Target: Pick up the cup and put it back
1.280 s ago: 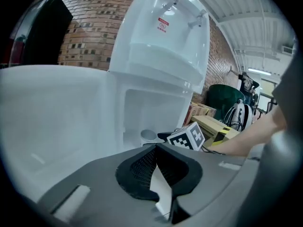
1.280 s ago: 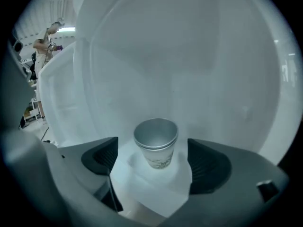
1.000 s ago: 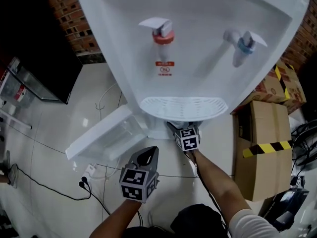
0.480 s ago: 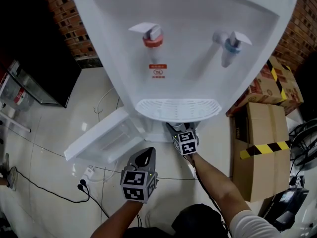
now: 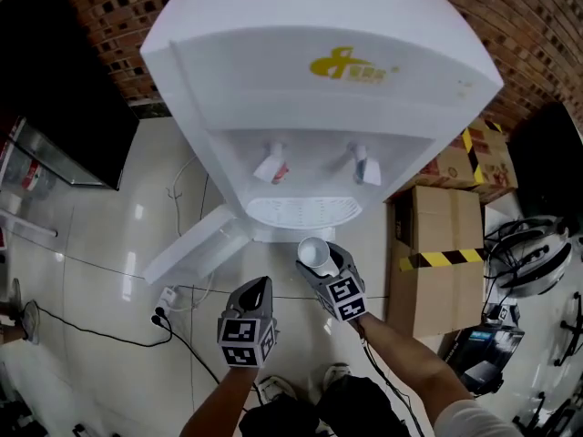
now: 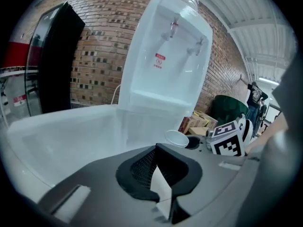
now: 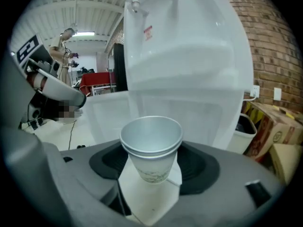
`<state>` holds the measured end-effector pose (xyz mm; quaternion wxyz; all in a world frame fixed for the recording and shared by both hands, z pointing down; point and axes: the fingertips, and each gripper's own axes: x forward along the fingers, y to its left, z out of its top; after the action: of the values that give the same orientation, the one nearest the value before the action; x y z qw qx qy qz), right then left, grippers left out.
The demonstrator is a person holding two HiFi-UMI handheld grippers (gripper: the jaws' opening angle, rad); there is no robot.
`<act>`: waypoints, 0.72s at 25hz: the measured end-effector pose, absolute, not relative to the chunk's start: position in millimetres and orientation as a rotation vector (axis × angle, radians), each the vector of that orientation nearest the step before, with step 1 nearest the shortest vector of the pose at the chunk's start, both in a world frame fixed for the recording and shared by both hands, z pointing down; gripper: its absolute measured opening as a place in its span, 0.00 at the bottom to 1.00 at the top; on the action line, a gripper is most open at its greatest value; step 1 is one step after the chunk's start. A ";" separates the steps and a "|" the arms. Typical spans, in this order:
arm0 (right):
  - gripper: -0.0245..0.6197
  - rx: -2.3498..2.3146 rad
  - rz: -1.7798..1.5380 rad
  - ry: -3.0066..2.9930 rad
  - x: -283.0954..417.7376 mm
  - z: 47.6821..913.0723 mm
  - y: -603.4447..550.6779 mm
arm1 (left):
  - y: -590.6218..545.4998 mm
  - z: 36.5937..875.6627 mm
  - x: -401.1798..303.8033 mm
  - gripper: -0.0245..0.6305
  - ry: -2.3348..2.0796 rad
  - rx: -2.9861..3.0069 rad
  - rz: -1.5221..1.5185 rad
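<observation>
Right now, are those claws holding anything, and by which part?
The right gripper, jaws just closed, grips the paper cup by its lower wall. The left gripper is shut, empty.

Brick wall (image 5: pixel 510 25); glossy tile floor (image 5: pixel 100 244); cardboard boxes (image 5: pixel 437 271) right; black cabinet (image 5: pixel 55 107) left.

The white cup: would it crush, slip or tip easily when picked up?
The cup looks thin-walled and empty, so probably light and easily crushed. The right tool, its jaws just closed on it, holds it upright low down, so it likely won't slip. Its narrow base may tip when set down.
</observation>
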<state>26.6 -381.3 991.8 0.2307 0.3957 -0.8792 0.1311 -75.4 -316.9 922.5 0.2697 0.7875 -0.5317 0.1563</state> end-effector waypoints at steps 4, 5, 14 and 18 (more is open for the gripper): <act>0.55 1.031 0.359 -2.425 38.4 891.9 -336.9 | -279.4 854.1 -70.3 0.04 -1.435 2.093 0.471; 0.55 1.017 0.350 -2.431 40.2 863.0 -325.9 | -269.8 834.0 -71.7 0.04 -1.444 2.076 0.475; 0.55 1.046 0.441 -2.431 50.0 632.4 -224.8 | -180.3 642.5 -86.3 0.04 -1.477 1.968 0.409; 0.55 1.097 0.409 -2.441 44.8 549.3 -189.7 | -143.4 580.7 -88.0 0.04 -1.455 1.961 0.396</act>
<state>44.8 -189.7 549.3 0.2154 0.3956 -0.8805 0.1476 -88.0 -143.4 580.7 0.3276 0.7490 -0.5557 0.1512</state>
